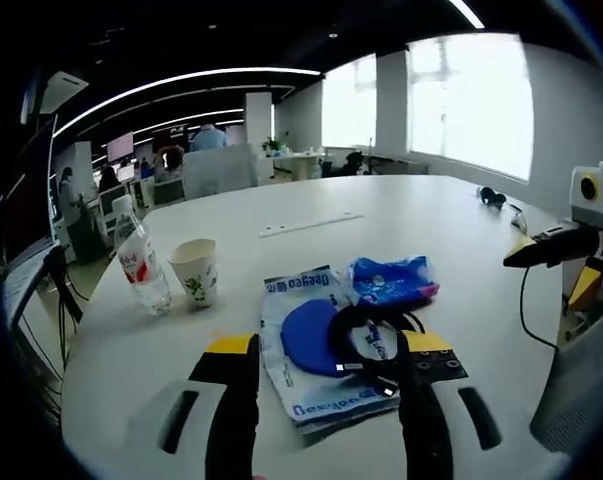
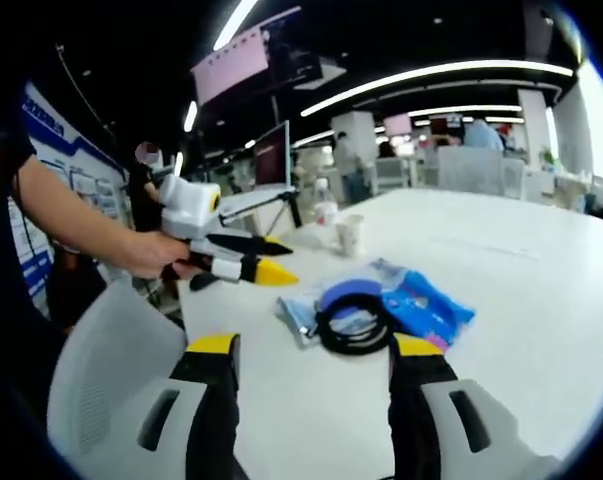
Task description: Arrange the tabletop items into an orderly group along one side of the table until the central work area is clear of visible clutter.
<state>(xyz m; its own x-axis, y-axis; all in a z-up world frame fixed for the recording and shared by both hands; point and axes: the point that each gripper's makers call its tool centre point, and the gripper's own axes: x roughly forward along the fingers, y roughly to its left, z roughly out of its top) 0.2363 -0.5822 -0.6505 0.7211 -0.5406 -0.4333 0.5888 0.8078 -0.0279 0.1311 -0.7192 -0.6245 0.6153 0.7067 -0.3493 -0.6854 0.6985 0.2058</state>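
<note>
**Both grippers hang open above a small cluster on the white table**

In the left gripper view, the left gripper [image 1: 326, 372] hovers with jaws apart over the near table [image 1: 481, 260] edge; just beyond lies a coiled black cable [image 1: 366, 335] on a white packet [image 1: 306, 350] bearing a blue disc [image 1: 309, 338]; a blue pouch [image 1: 393, 280] touches the packet's far right; further left stand a paper cup [image 1: 195, 270] and a water bottle [image 1: 141, 262], close together. In the right gripper view, the right gripper [image 2: 314, 375] holds nothing, jaws apart.
</note>
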